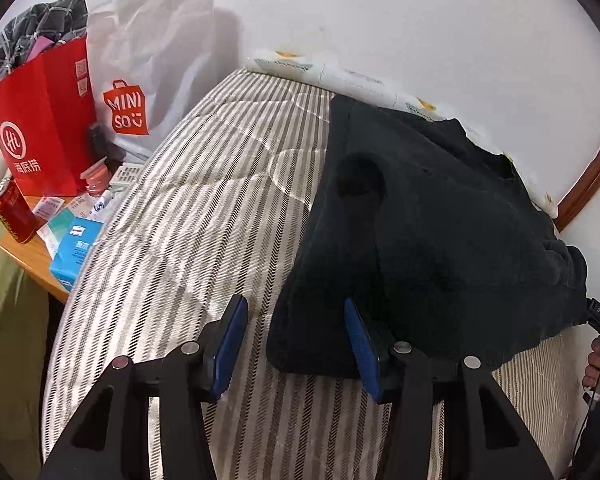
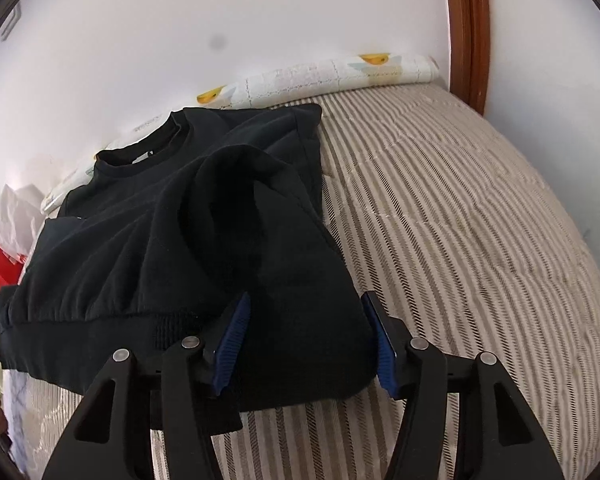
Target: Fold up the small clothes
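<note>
A black sweatshirt [image 1: 420, 220] lies flat on the striped bed [image 1: 200, 160], its neckline [image 2: 140, 148] toward the wall. My left gripper [image 1: 294, 302] is open over the garment's near left corner. One blue pad [image 1: 358, 344] sits above the black cloth and the other [image 1: 228, 344] above the bare bedcover. My right gripper [image 2: 306, 296] is open, straddling the near right corner of the sweatshirt [image 2: 140, 220], where a folded-in sleeve [image 2: 260, 200] runs down between the pads. The cloth lies slack between the jaws; neither pad visibly squeezes it.
A bedside table [image 1: 28, 264] left of the bed carries a red paper bag [image 1: 40, 120], a white shopping bag [image 1: 140, 80], a red can [image 1: 12, 212] and a blue box [image 1: 76, 248]. A patterned pillow [image 2: 340, 72] lines the wall. A person's hand [image 1: 598, 360] shows at the right edge.
</note>
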